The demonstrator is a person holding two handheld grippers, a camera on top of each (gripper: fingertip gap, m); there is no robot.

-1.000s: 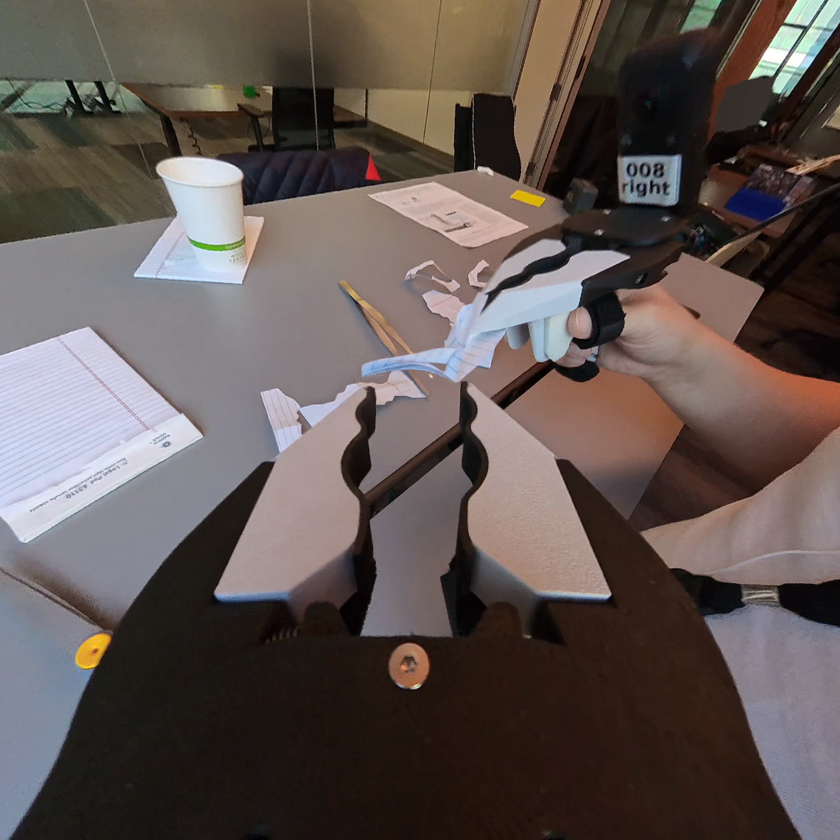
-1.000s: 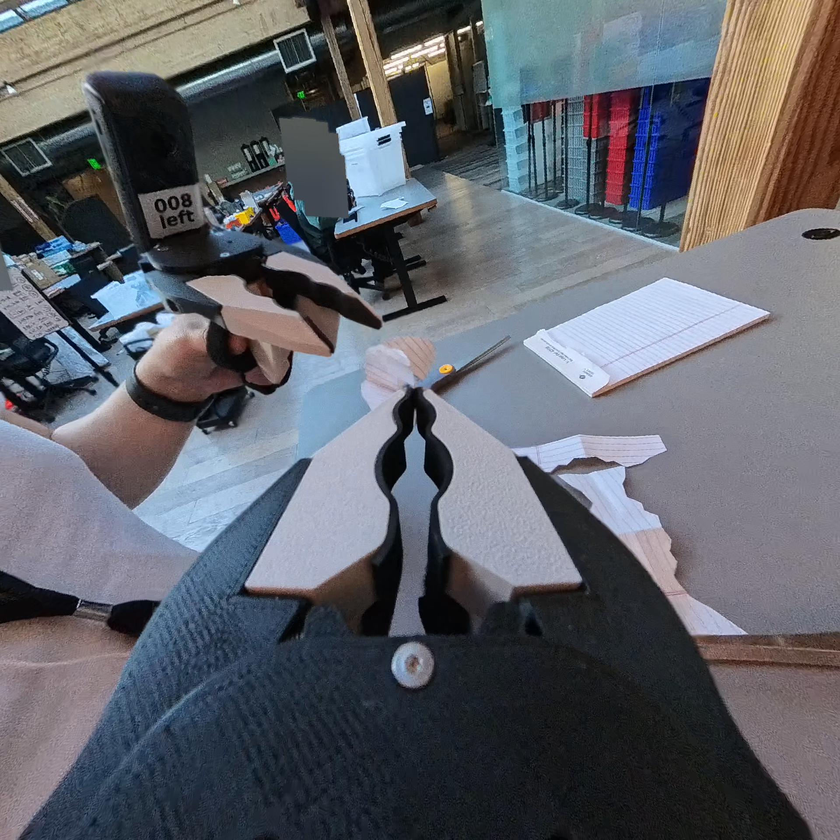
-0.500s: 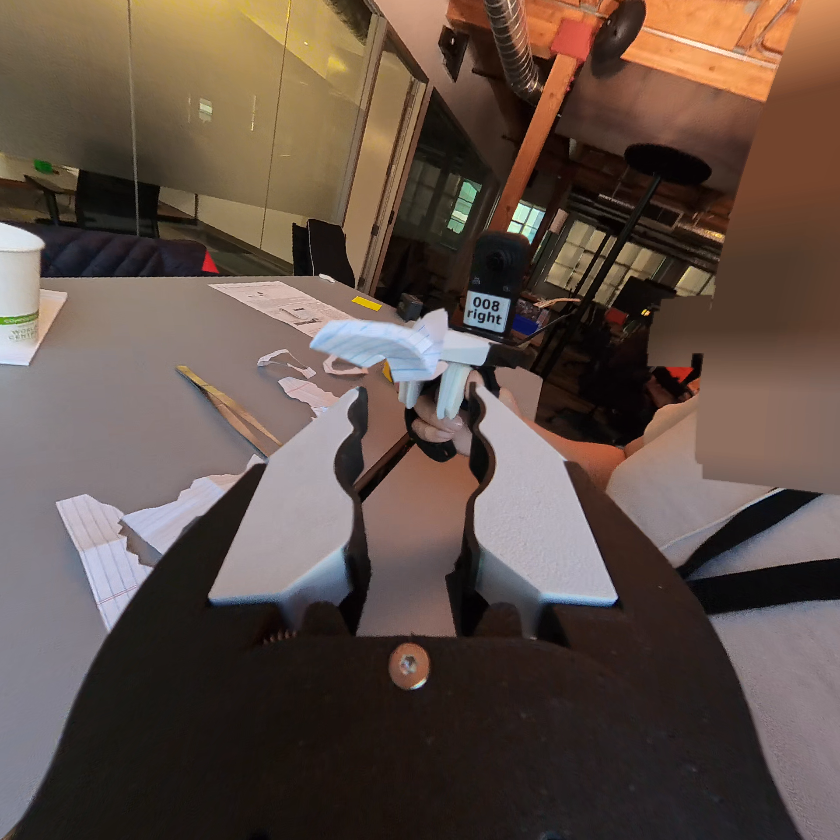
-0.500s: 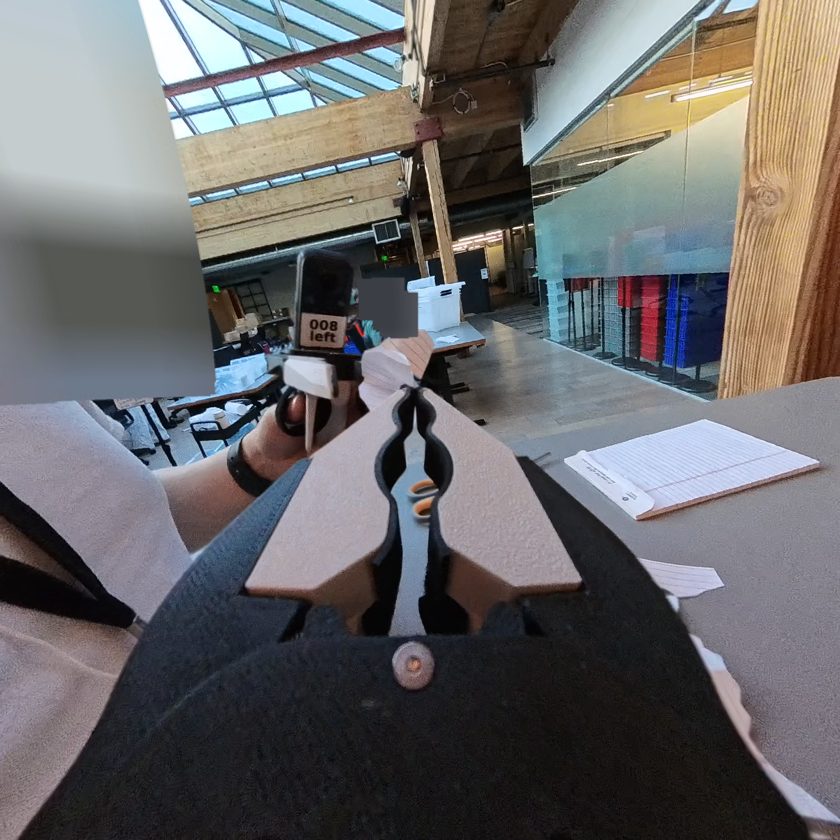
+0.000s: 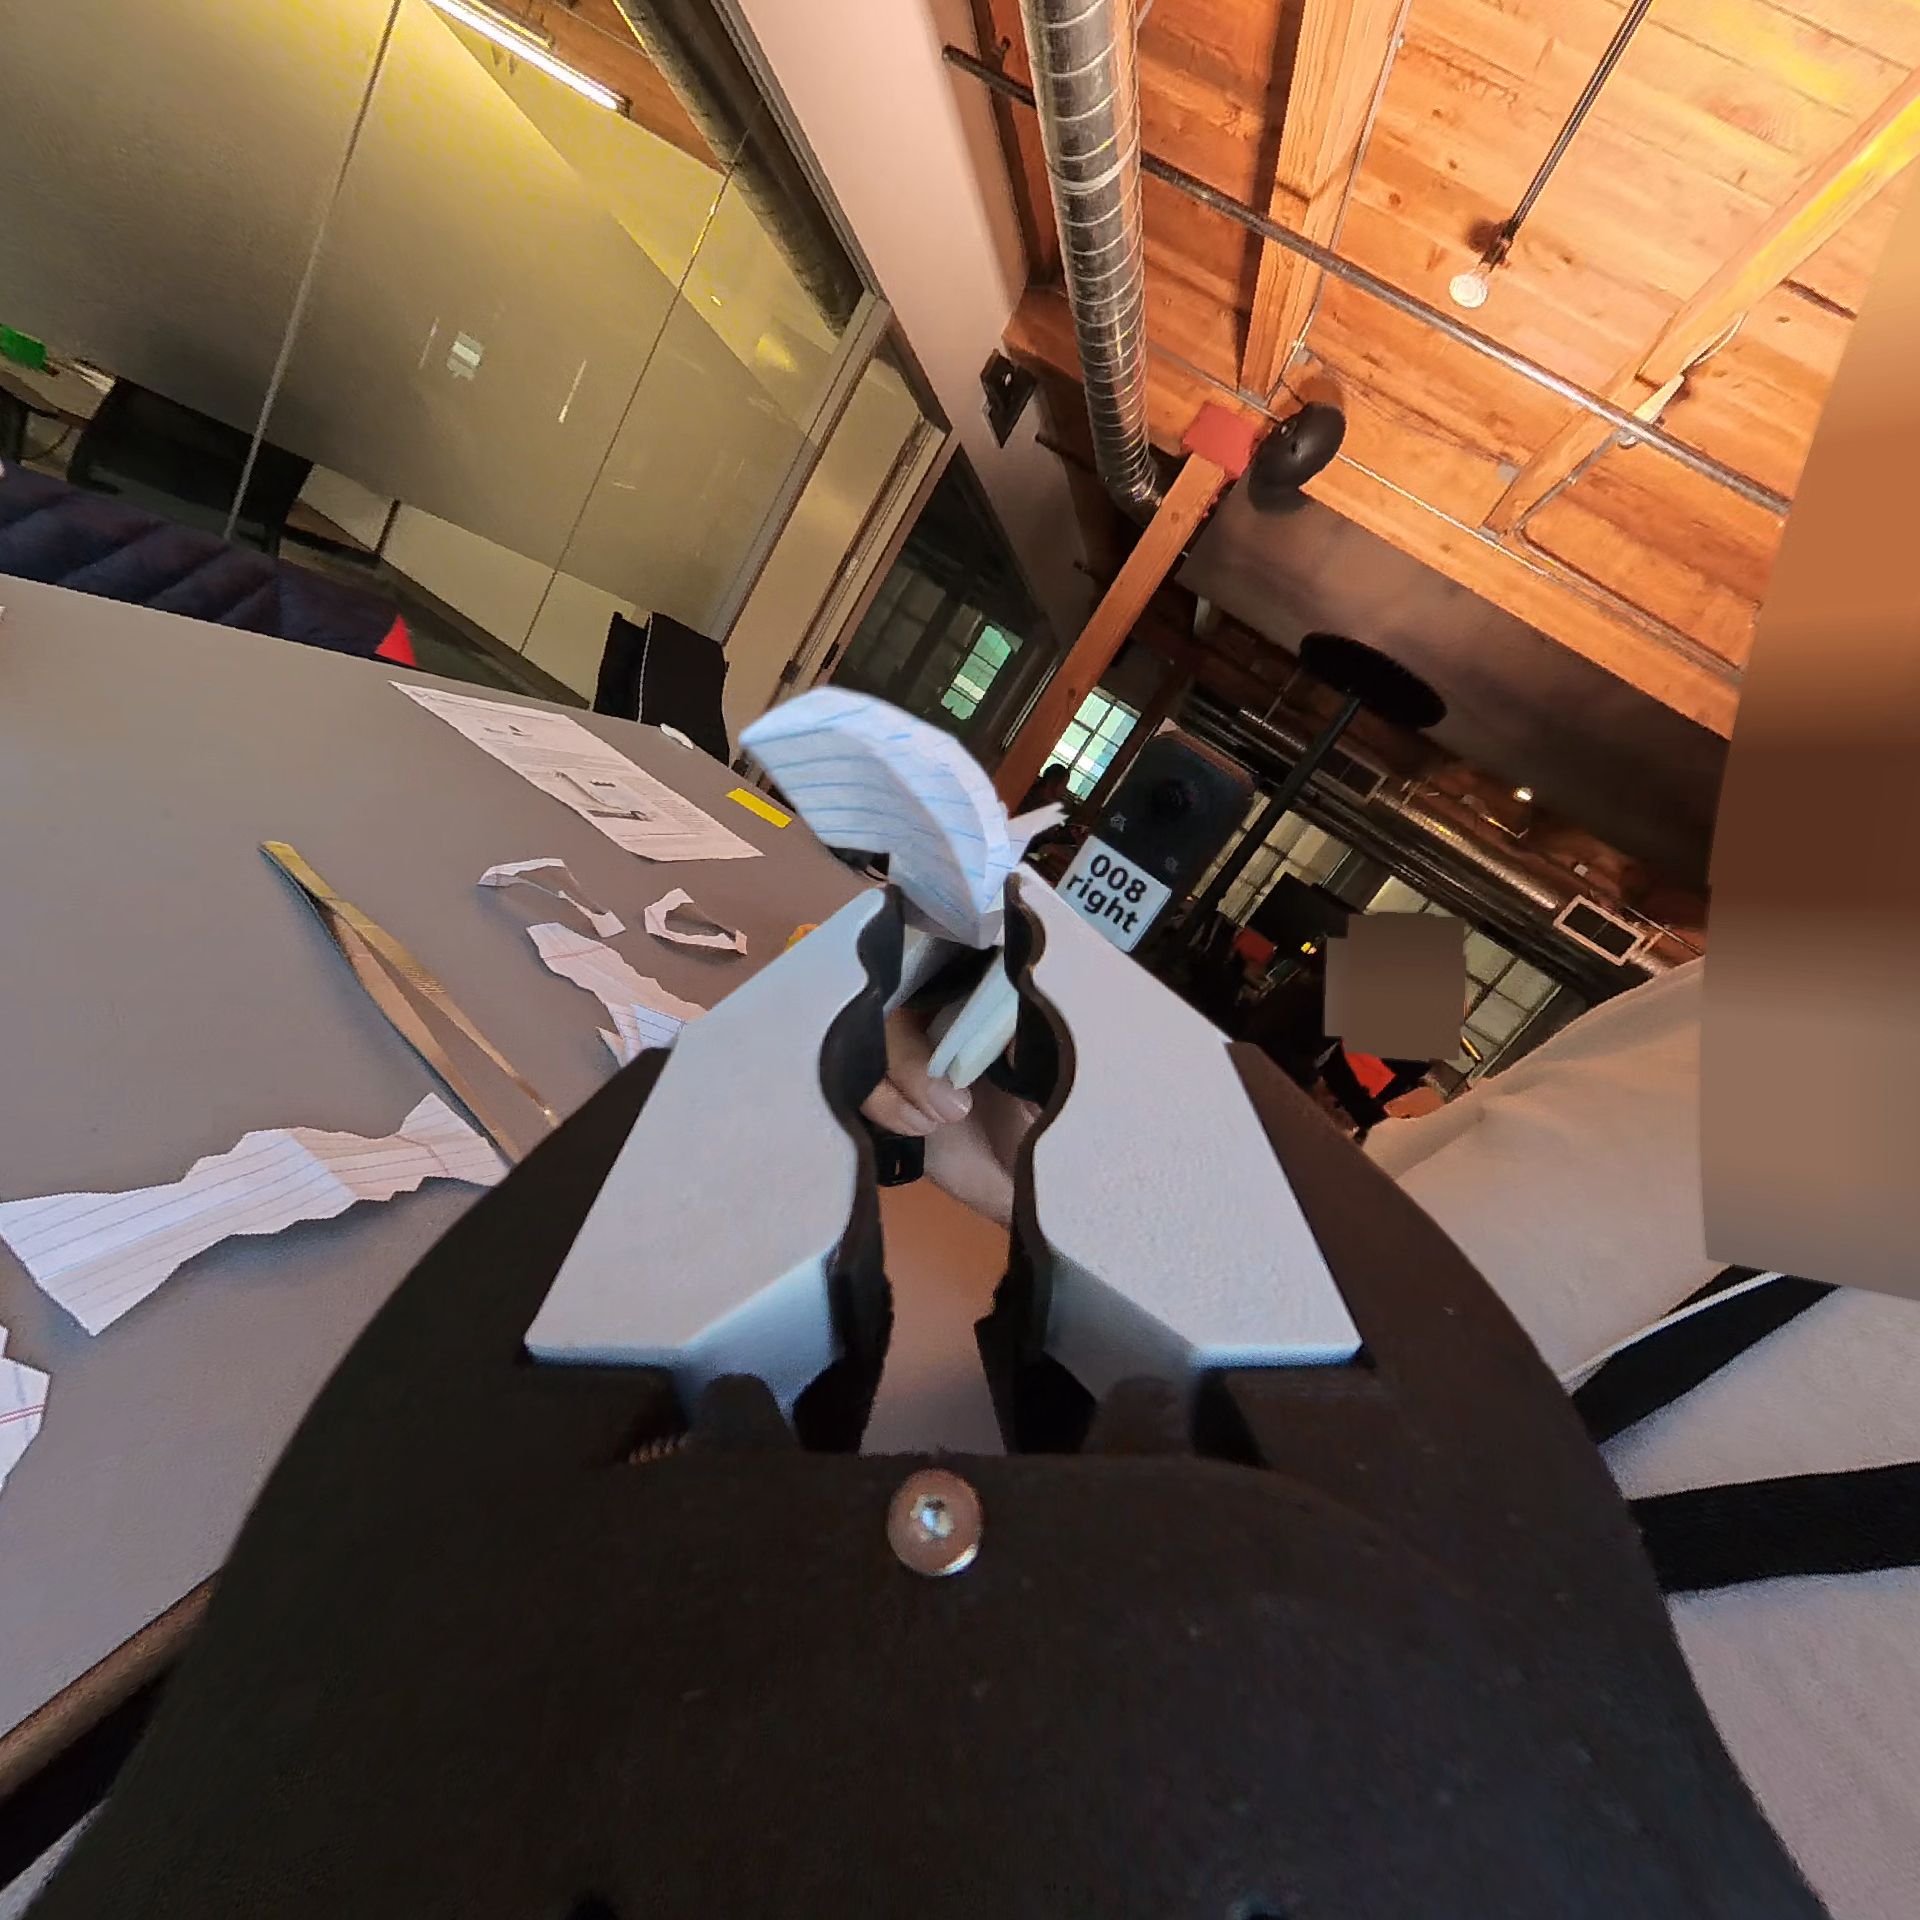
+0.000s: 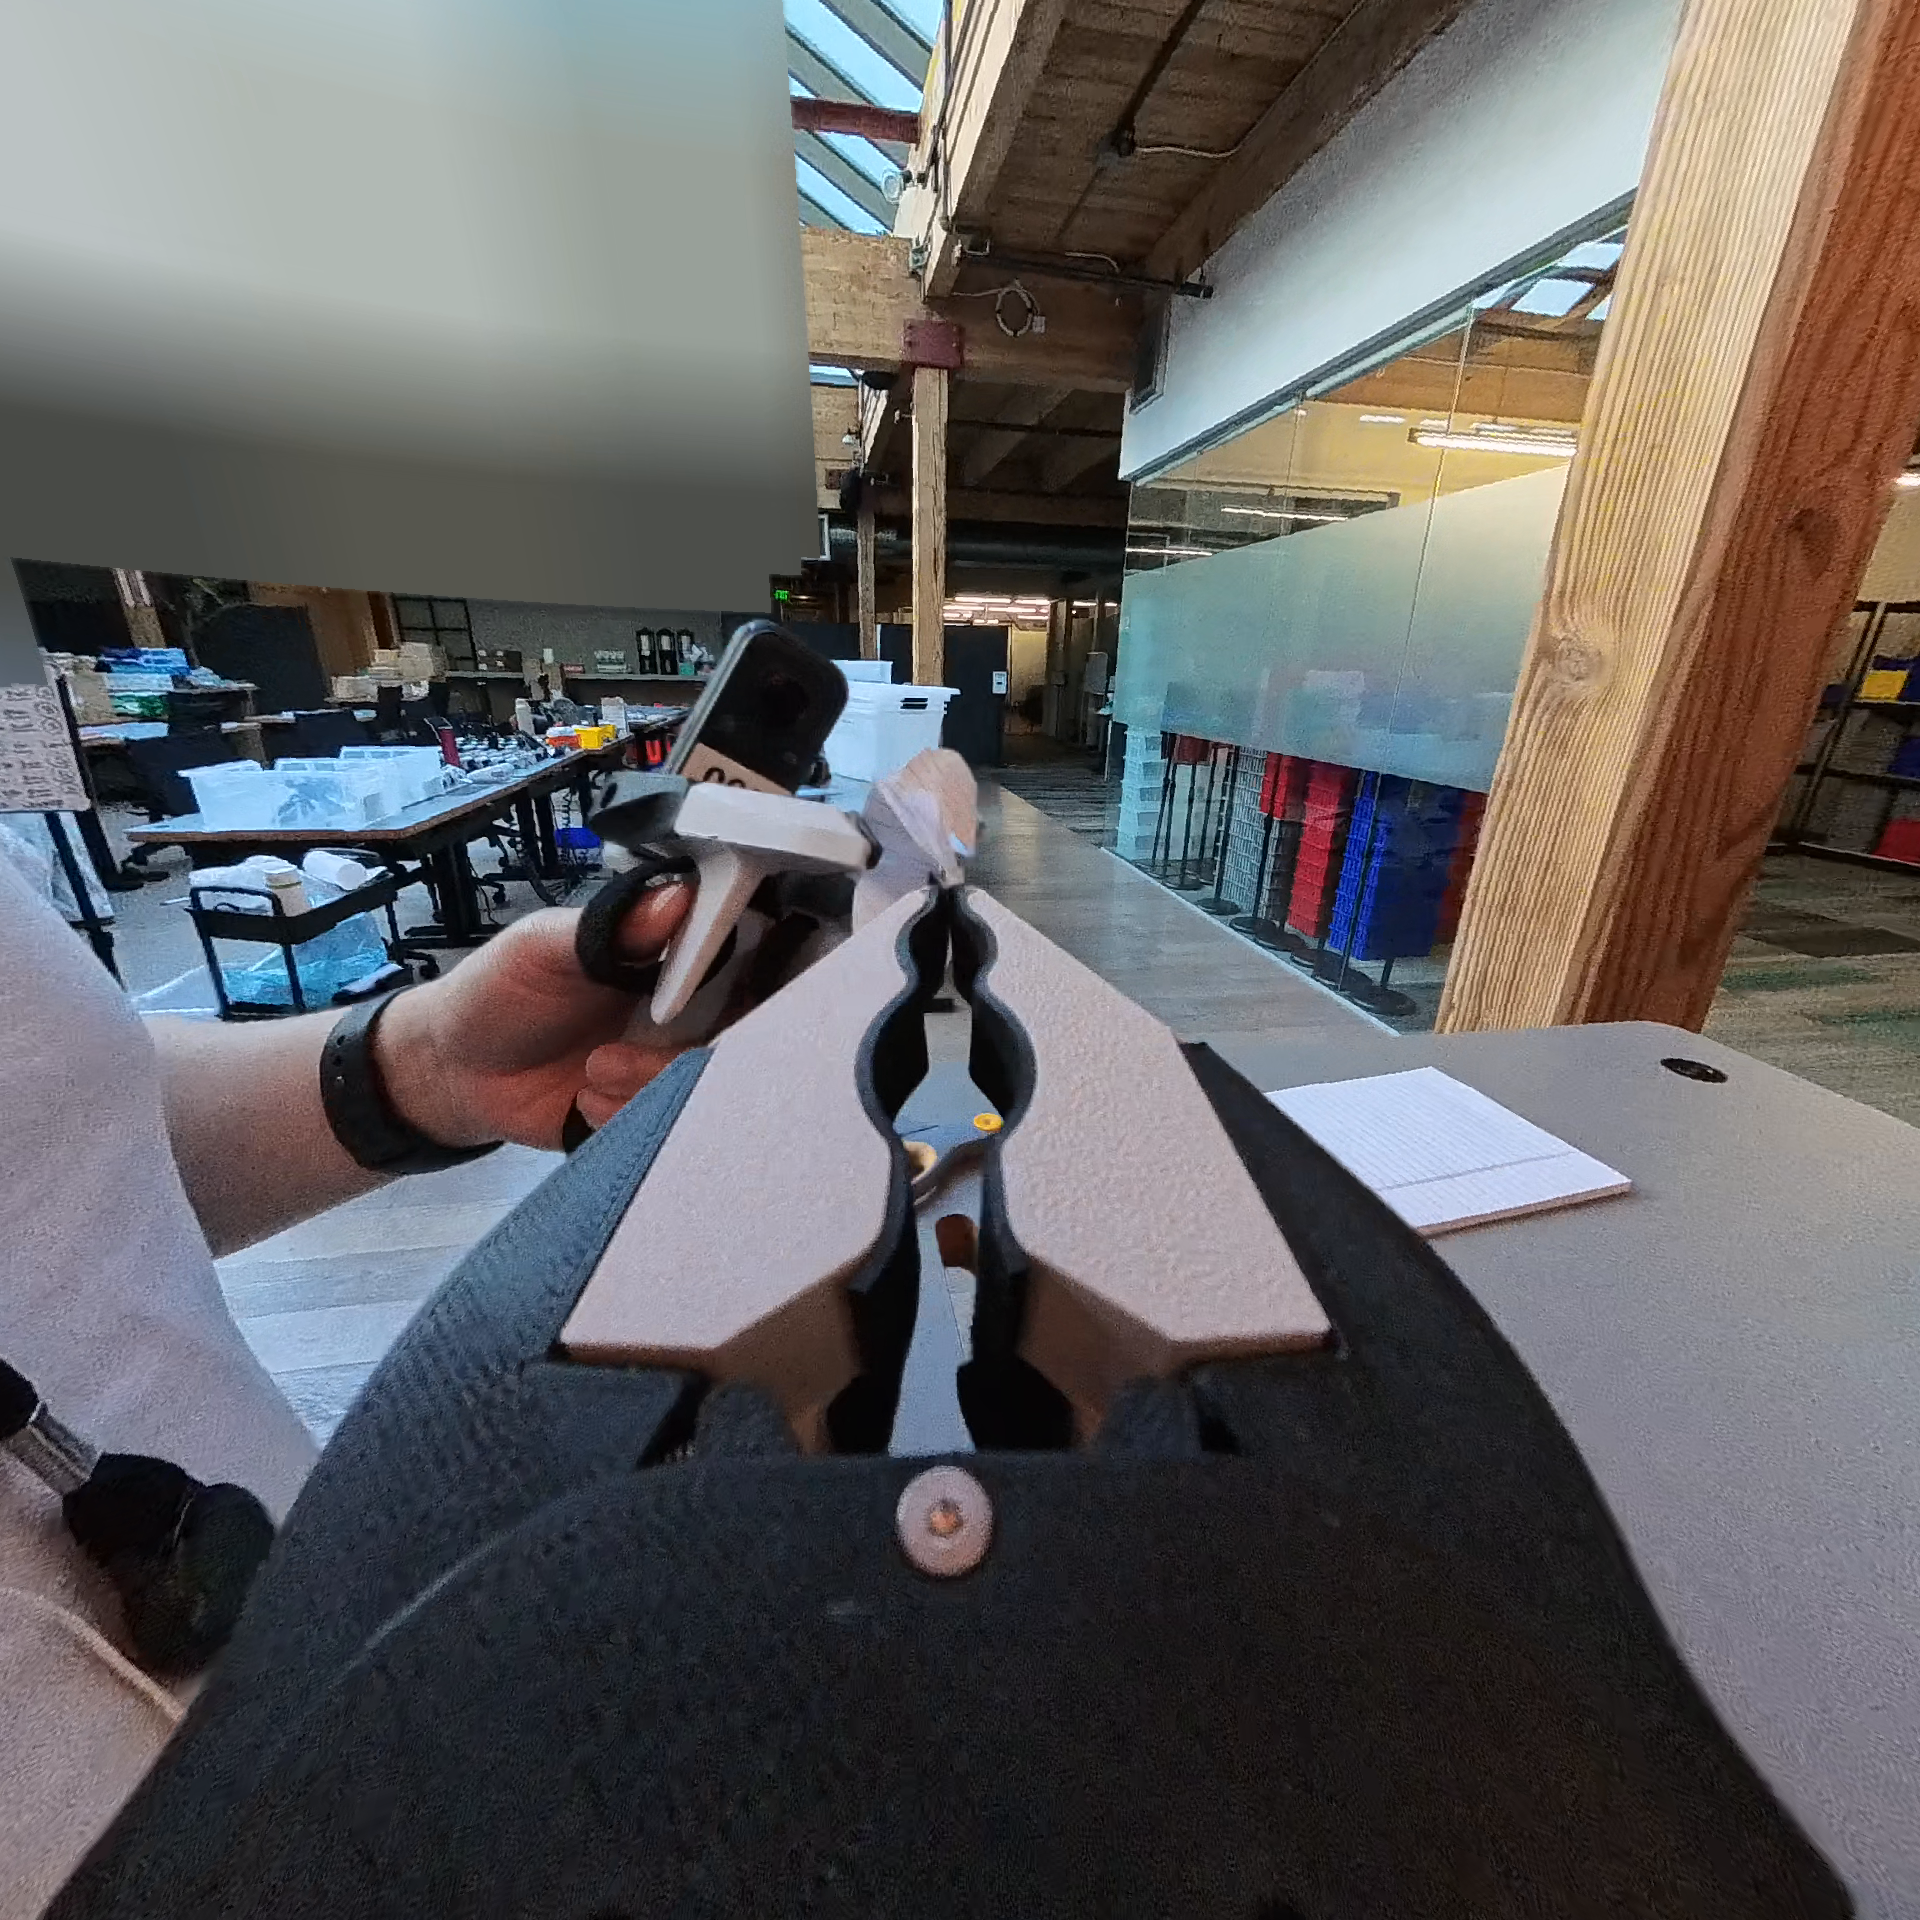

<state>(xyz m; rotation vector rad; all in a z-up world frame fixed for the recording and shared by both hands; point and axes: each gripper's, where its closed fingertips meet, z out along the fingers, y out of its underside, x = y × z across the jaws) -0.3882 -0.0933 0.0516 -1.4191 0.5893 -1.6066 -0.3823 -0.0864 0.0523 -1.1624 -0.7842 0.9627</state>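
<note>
A torn, curled piece of white lined paper [image 5: 883, 800] is held up in the air above the table edge. My right gripper [image 6: 940, 894] is shut on its lower end, and the paper [image 6: 920, 821] sticks up from the tips. My left gripper [image 5: 951, 904] faces the right one, its jaws narrowed so both tips press the same piece from the sides. In the right wrist view the left gripper [image 6: 862, 842] reaches the paper from the left. A hand holds each gripper.
The grey table [image 5: 156, 831] carries long scissors [image 5: 405, 997], a long torn strip [image 5: 260, 1195], small scraps [image 5: 582, 956] and a printed sheet [image 5: 592, 779]. A lined pad [image 6: 1444, 1153] lies near a wooden post [image 6: 1714, 520]. The person's torso is close. Both grippers' tips are close together, under 4 cm apart.
Both grippers rose and tilted up from the table. The left gripper, open before, moved in to the paper in the right gripper and its jaws narrowed onto it.
</note>
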